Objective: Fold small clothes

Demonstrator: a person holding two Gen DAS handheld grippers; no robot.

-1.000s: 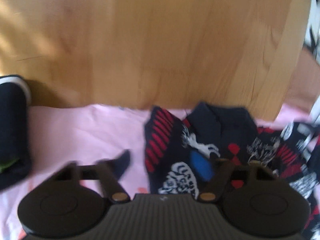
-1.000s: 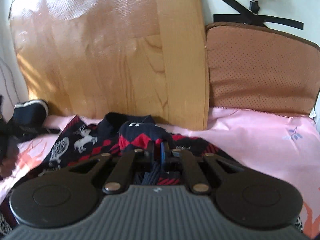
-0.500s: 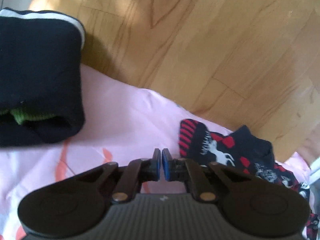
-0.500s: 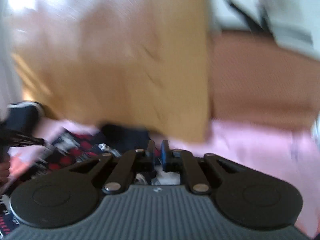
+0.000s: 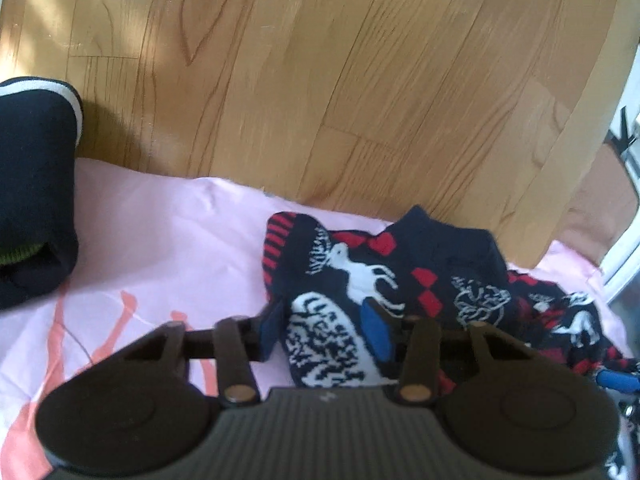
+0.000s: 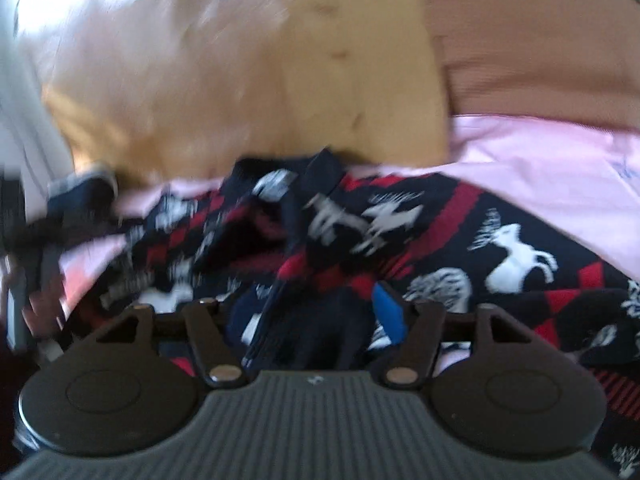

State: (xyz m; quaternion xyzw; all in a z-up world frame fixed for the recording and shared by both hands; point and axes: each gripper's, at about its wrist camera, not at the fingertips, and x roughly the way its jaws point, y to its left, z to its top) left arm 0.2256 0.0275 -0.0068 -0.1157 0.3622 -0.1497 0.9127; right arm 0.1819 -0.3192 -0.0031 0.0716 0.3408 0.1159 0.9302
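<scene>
Clothes lie on a pink sheet (image 5: 168, 240) printed with coral strokes, which spreads across the near part of both views. A folded dark navy garment (image 5: 32, 208) with a white band along its far edge and a strip of green at its near end sits at the far left of the left wrist view, well apart from the rest. The task's thing, a navy sweater (image 5: 420, 264) knitted with white deer, white trees and red diamonds and stripes, lies rumpled on the sheet at centre and right, its collar toward the far side. Behind the sheet rises a pale wooden board (image 5: 320, 80) with plank-like grain, catching patches of sunlight at its left. To the right of the board stands a brown perforated cushion (image 6: 540, 52).

The left gripper (image 5: 326, 328) has its jaws parted and opening, blue pads either side of the sweater's near-left corner with its white tree pattern; no pad presses on the cloth. The right gripper (image 6: 316, 316) is also opening, wide apart, with a dark fold of the sweater lying loose between the pads. The right wrist view is blurred. No writing can be read anywhere.
</scene>
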